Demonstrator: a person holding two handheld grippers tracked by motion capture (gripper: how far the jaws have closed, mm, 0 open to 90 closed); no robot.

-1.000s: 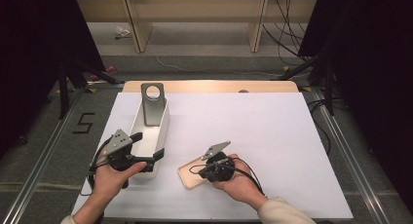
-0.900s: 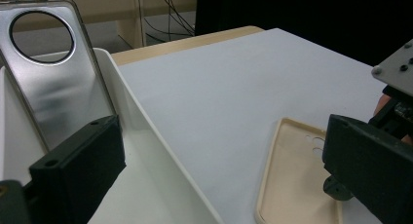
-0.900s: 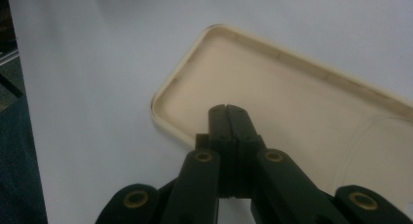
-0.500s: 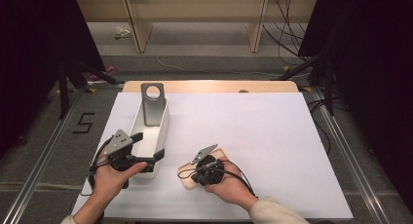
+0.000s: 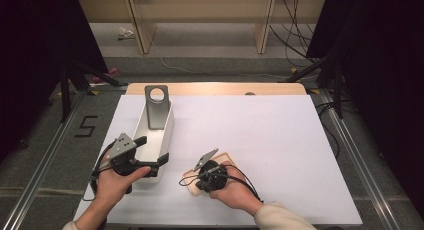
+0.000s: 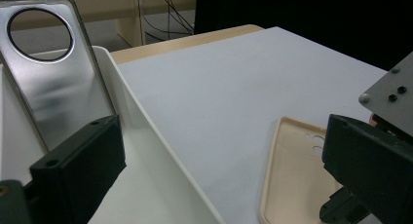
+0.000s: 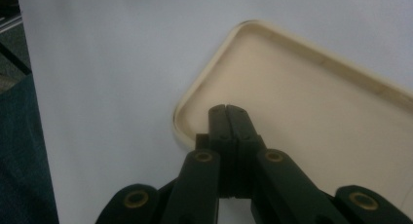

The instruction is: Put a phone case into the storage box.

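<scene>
Cream-coloured and shallow, a soft rectangular phone case [image 7: 311,117] is seen lying open side up on the white counter [image 5: 280,135], just right of a long white plastic bin [image 5: 165,135] in which a clear phone case with a round camera hole [image 6: 48,73] is propped upright. The right gripper [image 7: 227,111] is held over the cream case's near corner, its fingers pressed together with nothing between them. The left gripper [image 5: 152,152] is held at the bin's near end, its fingers spread wide, one inside and one outside the bin's right wall, with nothing gripped.
</scene>
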